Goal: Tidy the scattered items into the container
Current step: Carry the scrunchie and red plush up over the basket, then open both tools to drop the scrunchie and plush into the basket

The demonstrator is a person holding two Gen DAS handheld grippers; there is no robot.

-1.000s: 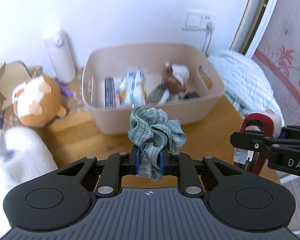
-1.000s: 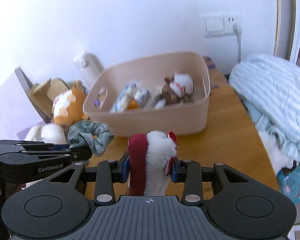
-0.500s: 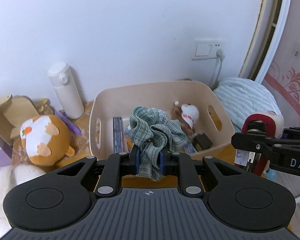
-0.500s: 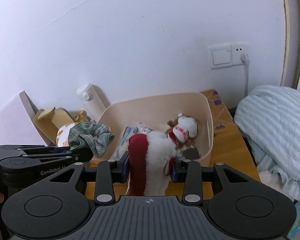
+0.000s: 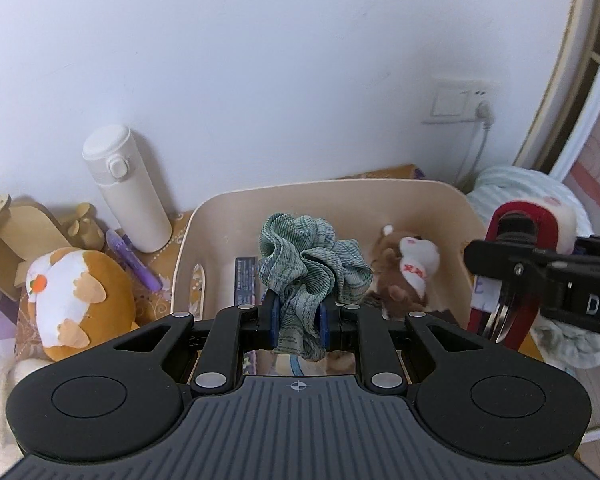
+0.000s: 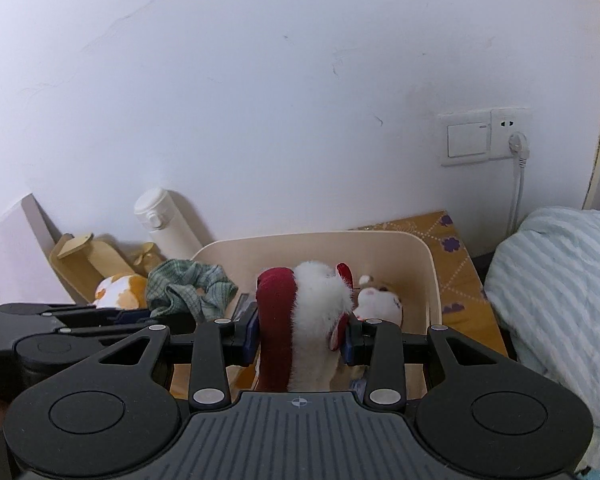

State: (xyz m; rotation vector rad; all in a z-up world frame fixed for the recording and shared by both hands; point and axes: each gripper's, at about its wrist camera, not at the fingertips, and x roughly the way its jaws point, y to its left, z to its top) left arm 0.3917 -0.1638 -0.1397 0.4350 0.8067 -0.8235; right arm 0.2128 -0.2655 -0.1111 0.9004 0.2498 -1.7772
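White wall fills most of what I can see, with a light switch and socket (image 6: 488,136) on the right and a plugged-in cable dropping behind a wooden table (image 6: 452,248) with a purple flower pattern. On that table sits a beige plastic bin (image 5: 432,200), open at the top.

Both grippers hang over the near edge of the bin. The left gripper (image 5: 299,318) has its jaws pressed tight on a green checked scrunchie (image 5: 312,256); the fabric bunches up above the blue pads and a tail of it hangs below. The right gripper (image 6: 300,334) is pinching a red and white plush toy (image 6: 304,300), which stands up between the pads and bulges past them. Seen from the left camera, that toy sits at the right edge, just beside the bin's right wall.

Inside the bin lies a small brown and white plush animal (image 5: 406,268) toward the right, and a dark flat packet (image 5: 245,280) stands on edge toward the left. Whatever lies lower is hidden by the grippers.

Left of the bin, a white thermos bottle (image 5: 126,188) stands upright against the wall. Near it a purple pen (image 5: 134,260) lies on the table, and an orange and white plush (image 5: 76,300) rests in front of some wooden pieces (image 5: 12,228). A pale striped quilt (image 6: 560,300) is piled off to the right of the table.
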